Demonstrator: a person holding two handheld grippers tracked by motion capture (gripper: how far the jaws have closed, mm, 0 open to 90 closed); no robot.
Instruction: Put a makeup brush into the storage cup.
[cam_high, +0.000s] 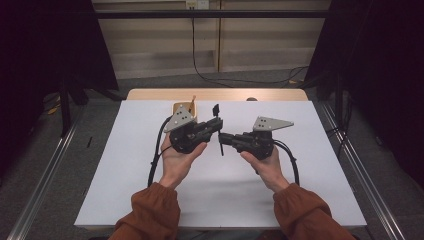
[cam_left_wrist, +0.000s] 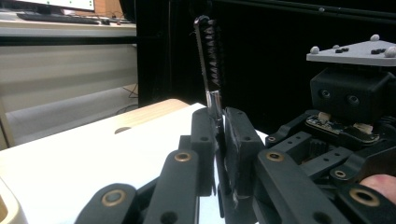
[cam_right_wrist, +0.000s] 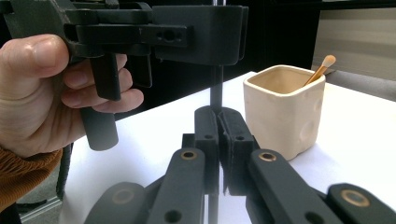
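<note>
left gripper (cam_high: 218, 121): clamped on brush (cam_left_wrist: 208, 65) near bristle end | right gripper (cam_high: 223, 138): clamped on its lower handle | brush: upright between both, above bench (cam_high: 300, 170) | cup (cam_right_wrist: 284, 109): behind

The high view looks forward and down on the white table (cam_high: 150, 200) from above the person's side. Each claw camera sits close behind its own jaws, low over the table, and both share the thin brush (cam_left_wrist: 208, 60) held upright between them.
</note>
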